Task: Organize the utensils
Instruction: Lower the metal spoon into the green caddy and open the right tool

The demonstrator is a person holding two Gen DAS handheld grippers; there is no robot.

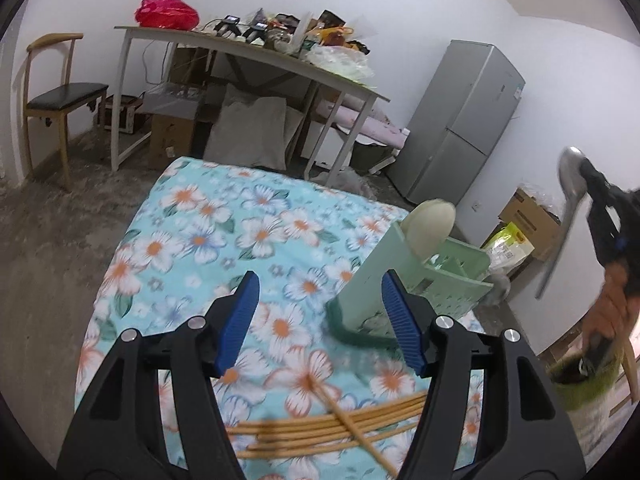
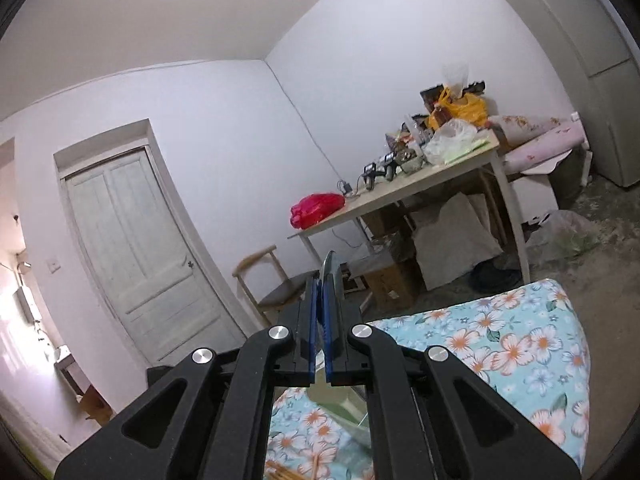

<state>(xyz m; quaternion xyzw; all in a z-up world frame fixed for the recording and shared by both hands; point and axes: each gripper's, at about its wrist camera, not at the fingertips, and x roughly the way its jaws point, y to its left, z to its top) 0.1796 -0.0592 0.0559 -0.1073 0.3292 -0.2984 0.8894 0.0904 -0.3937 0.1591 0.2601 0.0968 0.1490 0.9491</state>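
Nearest the left wrist camera, the left tongs (image 1: 320, 320) stand wide apart, black hinged arms ending in ribbed blue pads (image 1: 240, 316), with nothing between them. They hover low over the flowered turquoise cloth (image 1: 208, 232), a soft fabric printed with white and orange blossoms that covers the surface.

Just under the tongs lies a loose bundle of thin bamboo chopsticks (image 1: 332, 428), pale tan and round, mostly side by side with one crossing the rest at an angle; motion blur softens them.

Beyond the right pad stands a pale green plastic utensil holder (image 1: 416, 276), box-shaped, with perforated walls and inner dividers, set on a darker green base. A cream rounded spoon-like paddle (image 1: 432, 228) leans upright in its rear compartment.

To the far right, the right tongs (image 1: 600, 196) are raised well above the surface, clamped on a shiny metal spoon (image 1: 568, 204) near its neck; the bowl points up and the slim handle hangs down. In the right wrist view the right tongs (image 2: 320, 312) are pressed together on the spoon (image 2: 332, 276), its bowl edge-on above the pads.

Farther off stand a wooden chair with a dark seat (image 1: 56, 96), a cluttered white-legged table (image 1: 256, 56) and a grey refrigerator (image 1: 464, 120).
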